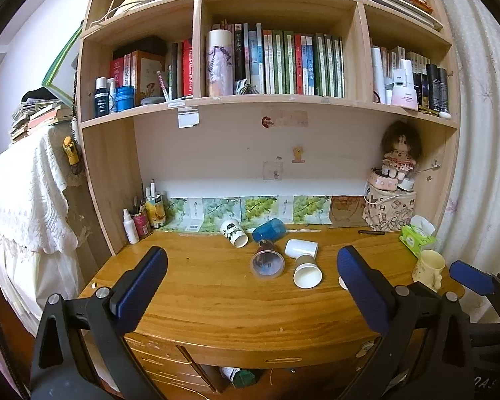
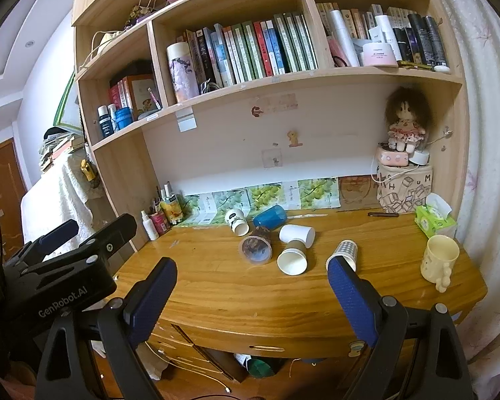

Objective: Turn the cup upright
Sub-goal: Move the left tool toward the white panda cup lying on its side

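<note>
Several cups lie on their sides on the wooden desk (image 1: 216,300): a white leaf-print cup (image 1: 234,232), a blue cup (image 1: 269,229), a clear cup with a dark picture (image 1: 266,260), a white cup (image 1: 301,248) and a brown-sleeved paper cup (image 1: 307,270). A checked cup (image 2: 343,252) lies on its side partly behind my right finger. A cream mug (image 2: 439,260) stands upright at the right. My left gripper (image 1: 251,263) is open and empty, in front of the desk. My right gripper (image 2: 252,275) is open and empty too.
Bottles and a pen holder (image 1: 140,220) stand at the back left. A printed box with a doll (image 1: 390,210) and a green tissue pack (image 1: 416,238) sit at the back right. A pen (image 1: 371,232) lies near the wall. Bookshelves rise above; drawers (image 1: 170,360) are below.
</note>
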Motion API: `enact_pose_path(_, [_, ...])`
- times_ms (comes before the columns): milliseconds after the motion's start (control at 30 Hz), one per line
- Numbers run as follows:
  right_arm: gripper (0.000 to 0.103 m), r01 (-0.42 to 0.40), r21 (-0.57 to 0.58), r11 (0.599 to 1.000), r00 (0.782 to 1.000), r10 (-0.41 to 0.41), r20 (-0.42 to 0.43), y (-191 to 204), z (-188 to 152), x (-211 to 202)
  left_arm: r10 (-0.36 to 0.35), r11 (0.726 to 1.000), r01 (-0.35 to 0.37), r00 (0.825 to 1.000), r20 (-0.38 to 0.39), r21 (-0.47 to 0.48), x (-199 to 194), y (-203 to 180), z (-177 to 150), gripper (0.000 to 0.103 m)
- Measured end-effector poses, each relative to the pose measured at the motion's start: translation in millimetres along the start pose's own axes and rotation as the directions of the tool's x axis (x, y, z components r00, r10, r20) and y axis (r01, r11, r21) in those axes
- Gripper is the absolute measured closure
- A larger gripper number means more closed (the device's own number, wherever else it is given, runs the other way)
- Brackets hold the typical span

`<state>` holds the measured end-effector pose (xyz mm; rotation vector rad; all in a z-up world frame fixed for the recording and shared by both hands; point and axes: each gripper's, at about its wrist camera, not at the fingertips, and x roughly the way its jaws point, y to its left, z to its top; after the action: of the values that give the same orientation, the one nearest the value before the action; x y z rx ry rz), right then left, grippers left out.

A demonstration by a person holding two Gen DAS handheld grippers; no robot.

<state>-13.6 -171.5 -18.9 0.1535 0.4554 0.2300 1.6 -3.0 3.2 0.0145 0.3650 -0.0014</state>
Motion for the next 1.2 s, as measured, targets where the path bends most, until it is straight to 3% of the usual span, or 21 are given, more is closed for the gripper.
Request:
enact_pose_path(267, [0.011, -0.046, -0.003, 0.999, 0.999, 0.046, -0.025, -2, -6, 4, 0.037, 0.999, -0.038, 0.998, -0.045, -0.022, 0, 5, -8, 0.001])
enact_pose_path(667, [0.011, -0.07, 0.005, 0.998, 0.993, 0.07, -0.096, -8, -16, 6, 0.039, 0.998, -0.045, 0.989, -0.144, -0.035, 8, 0, -19, 0.001])
enact_pose_path(1200, [0.011, -0.06, 0.039, 0.997, 0.972, 0.067, -0.226, -31, -19, 33, 0.014, 0.996, -0.044, 0.942, -0.335, -0.081, 56, -11, -25, 0.001])
